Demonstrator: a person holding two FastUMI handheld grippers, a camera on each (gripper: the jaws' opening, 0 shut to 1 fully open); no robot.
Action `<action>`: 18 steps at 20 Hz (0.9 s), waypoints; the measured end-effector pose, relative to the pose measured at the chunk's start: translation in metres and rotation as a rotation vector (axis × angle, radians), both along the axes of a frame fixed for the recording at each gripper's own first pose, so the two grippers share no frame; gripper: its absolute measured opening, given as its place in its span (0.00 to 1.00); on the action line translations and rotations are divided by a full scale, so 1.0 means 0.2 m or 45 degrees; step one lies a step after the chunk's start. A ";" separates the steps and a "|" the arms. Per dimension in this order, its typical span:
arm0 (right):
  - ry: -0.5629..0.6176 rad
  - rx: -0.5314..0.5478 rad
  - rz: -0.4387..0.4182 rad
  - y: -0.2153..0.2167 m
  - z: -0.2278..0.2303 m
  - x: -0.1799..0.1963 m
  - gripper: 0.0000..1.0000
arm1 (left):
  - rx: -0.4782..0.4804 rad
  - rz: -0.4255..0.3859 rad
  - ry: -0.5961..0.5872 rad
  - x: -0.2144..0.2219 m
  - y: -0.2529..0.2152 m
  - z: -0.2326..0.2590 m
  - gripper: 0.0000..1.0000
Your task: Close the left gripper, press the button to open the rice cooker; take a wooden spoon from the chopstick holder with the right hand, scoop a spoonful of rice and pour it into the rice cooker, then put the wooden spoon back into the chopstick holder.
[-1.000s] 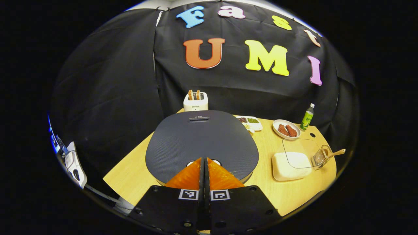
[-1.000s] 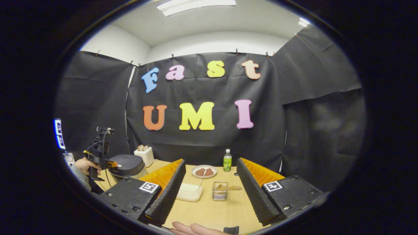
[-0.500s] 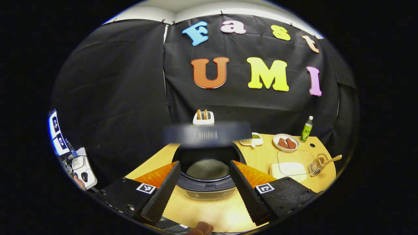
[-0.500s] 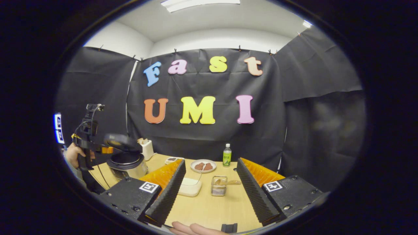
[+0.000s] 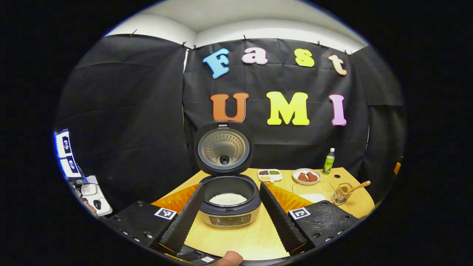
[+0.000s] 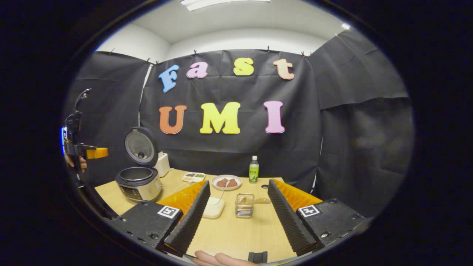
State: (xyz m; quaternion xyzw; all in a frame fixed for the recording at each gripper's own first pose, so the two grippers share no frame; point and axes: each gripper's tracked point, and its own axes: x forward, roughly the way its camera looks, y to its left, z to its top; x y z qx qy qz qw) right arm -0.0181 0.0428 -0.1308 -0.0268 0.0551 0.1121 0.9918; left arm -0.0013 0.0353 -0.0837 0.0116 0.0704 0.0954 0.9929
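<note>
Already the rice cooker [image 5: 229, 199] is standing lid-up at six o'clock on the tabletop [image 6: 236, 232], while the wooden spoon [image 6: 255, 201] is waiting in the chopstick holder [image 6: 244, 210] at twelve o'clock between the spread-open right tool [image 6: 236, 207], the left tool [image 5: 229, 207] likewise gaping empty.

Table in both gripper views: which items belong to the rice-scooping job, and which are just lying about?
Job:
- open dark rice cooker
- light wooden spoon
- clear chopstick holder
- white rice container

Lying about:
- white toaster
- green bottle
- plate of brown food
- divided dish
</note>
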 end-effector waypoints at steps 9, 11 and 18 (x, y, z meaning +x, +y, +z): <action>0.060 0.086 -0.120 -0.17 -0.34 0.40 1.00 | 0.033 -0.091 -0.190 -0.36 -0.20 0.04 0.95; 0.101 0.114 -0.144 -0.20 -0.44 0.49 0.98 | 0.043 -0.158 -0.216 -0.44 -0.29 0.05 0.95; 0.204 0.143 -0.193 -0.19 -0.76 0.67 1.00 | 0.024 -0.243 -0.264 -0.58 -0.45 0.01 0.94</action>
